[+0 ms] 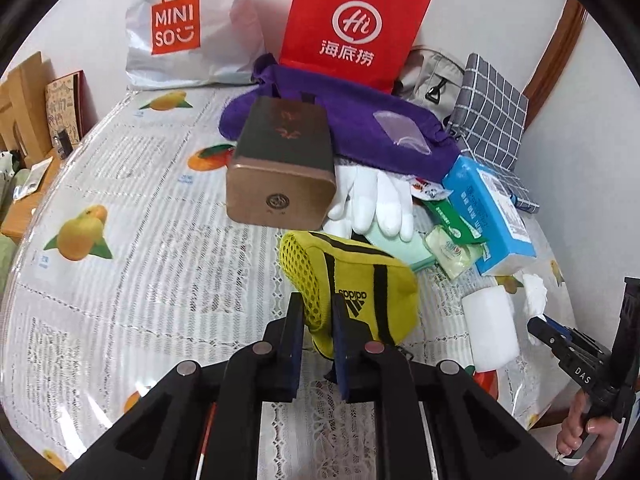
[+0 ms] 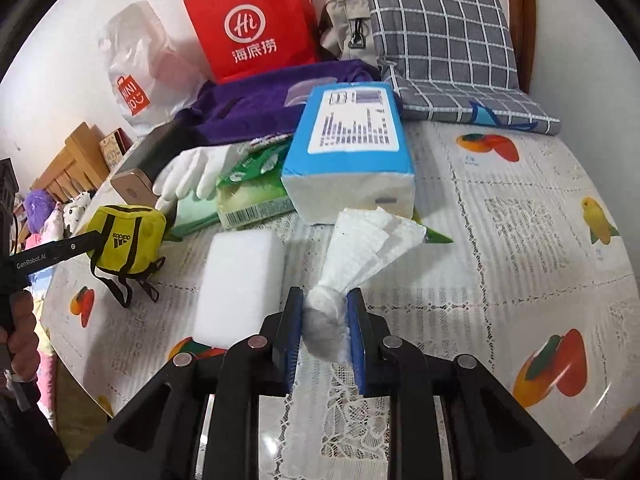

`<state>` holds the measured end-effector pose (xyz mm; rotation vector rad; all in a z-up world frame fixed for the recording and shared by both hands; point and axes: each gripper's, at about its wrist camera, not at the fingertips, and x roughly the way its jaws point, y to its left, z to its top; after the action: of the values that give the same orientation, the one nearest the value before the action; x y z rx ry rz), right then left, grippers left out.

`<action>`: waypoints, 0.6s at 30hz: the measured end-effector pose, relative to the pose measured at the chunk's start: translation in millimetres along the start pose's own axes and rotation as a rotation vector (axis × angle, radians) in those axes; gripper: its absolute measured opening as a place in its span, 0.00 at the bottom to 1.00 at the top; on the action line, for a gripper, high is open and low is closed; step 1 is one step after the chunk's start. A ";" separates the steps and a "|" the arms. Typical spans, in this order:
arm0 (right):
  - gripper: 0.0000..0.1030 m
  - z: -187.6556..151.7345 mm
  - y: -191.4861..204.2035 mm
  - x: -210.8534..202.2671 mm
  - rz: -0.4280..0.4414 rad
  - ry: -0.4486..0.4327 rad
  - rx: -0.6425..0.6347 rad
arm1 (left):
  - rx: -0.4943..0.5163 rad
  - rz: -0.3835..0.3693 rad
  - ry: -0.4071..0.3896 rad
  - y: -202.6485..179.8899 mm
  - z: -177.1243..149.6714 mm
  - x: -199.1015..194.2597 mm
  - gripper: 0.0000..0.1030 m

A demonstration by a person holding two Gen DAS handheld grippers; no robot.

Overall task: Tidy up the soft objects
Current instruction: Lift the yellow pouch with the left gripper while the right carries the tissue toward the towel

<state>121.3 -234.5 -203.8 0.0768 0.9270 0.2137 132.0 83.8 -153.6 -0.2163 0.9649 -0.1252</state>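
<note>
In the left wrist view my left gripper [image 1: 316, 304] is shut on a yellow mesh Adidas pouch [image 1: 360, 280], pinching its near corner just above the fruit-print tablecloth [image 1: 120, 200]. The right wrist view shows the same pouch [image 2: 124, 240] at the left, its black straps hanging. My right gripper [image 2: 324, 300] is shut on the bunched end of a white paper towel [image 2: 368, 244], which fans out beyond the pads. From the left wrist view the right gripper [image 1: 536, 324] and towel [image 1: 534, 294] appear at the far right. A white foam block [image 2: 240, 280] lies between the two grippers.
Behind lie a blue tissue pack [image 2: 352, 148], green wipes packs [image 2: 256, 200], white gloves [image 1: 380, 200], a brown box [image 1: 280, 168] and a purple towel [image 1: 360, 132]. A red paper bag [image 1: 352, 24], a Miniso bag [image 1: 180, 28] and a grey checked cushion [image 2: 440, 32] stand along the wall.
</note>
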 end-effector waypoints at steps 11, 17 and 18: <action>0.21 11.5 8.2 -23.3 -0.005 -0.049 -0.011 | 0.023 0.004 -0.052 -2.2 9.1 -29.5 0.13; 0.21 20.4 12.9 -36.4 0.006 -0.070 -0.021 | 0.018 0.012 -0.077 -0.4 16.2 -44.0 0.13; 0.21 22.7 13.8 -38.6 0.006 -0.074 -0.024 | 0.016 0.012 -0.082 0.1 17.4 -46.1 0.13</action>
<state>115.0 -228.8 -157.8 0.0649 0.8502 0.2260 120.3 95.4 -107.2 -0.1991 0.8837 -0.1121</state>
